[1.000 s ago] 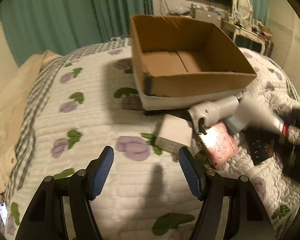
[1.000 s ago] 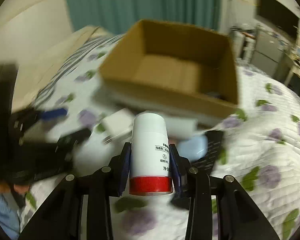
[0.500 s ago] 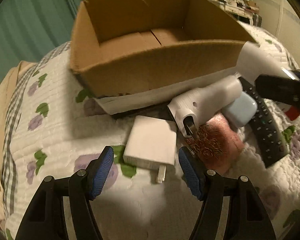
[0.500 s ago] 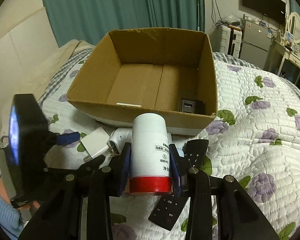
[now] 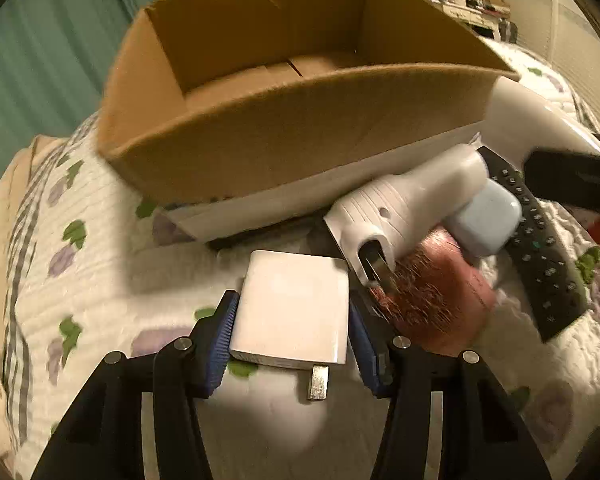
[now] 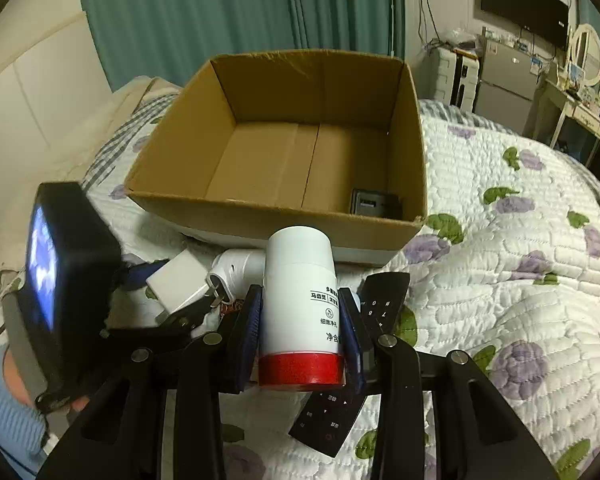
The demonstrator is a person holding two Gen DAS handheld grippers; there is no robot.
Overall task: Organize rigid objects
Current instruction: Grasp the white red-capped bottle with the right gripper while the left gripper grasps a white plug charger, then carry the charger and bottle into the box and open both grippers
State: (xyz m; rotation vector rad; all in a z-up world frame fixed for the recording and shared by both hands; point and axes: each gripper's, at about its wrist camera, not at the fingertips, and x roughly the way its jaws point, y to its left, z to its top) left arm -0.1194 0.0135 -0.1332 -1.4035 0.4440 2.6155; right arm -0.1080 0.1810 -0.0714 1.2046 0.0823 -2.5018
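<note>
A bedroom, teal curtains (image 6: 236, 12) behind, and we're over a quilted floral bed (image 6: 520, 264) with the open cardboard box (image 6: 284, 216) as our landmark. Just in front of the box's near wall lies the clutter. Our left gripper (image 5: 292, 324) has its jaws set wide around the white charger block (image 5: 294, 308); the blue pads (image 5: 224, 332) sit right at its two sides, but we cannot tell whether they are pressing it yet, and the block rests flat on the quilt with its metal prong pointing back at us. Beside it, also in front of the box, a white handled device (image 5: 400, 216) lies over a pink bristly brush (image 5: 432, 300), with a pale blue case (image 5: 484, 220) and a black remote (image 5: 544, 252) to the right. Our right gripper (image 6: 300, 332) has its jaws clamped on a white bottle with a red cap (image 6: 300, 304), held above the remote in front of the box. Inside the box, near corner, one small dark object (image 6: 374, 202).
</note>
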